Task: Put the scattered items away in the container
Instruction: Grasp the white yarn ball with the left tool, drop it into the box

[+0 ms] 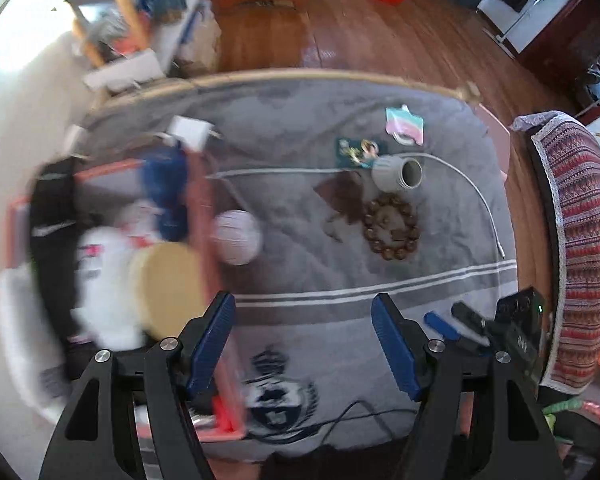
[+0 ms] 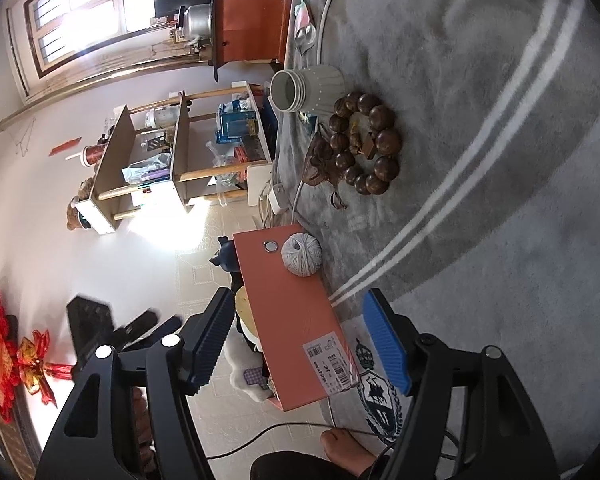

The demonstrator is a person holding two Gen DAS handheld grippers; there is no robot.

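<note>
My left gripper (image 1: 304,344) hangs wide and empty over the orange box's (image 1: 204,216) rim; my right gripper (image 2: 296,344), also wide, straddles that box's (image 2: 296,320) wall without pressing it, grey blanket (image 2: 500,160) beyond.

Fuzzy grey cloth blanket (image 2: 480,120). On it: glossy brown wooden bead bracelet (image 2: 366,148), matt ribbed grey ceramic jar (image 2: 312,88), wound white yarn ball (image 2: 302,255) touching the smooth orange cardboard box (image 2: 296,320).

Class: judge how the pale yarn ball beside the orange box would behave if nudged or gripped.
The yarn ball is round, so it would probably roll across the grey blanket. Its wound strands suggest it is light and squashy under pressure.
</note>
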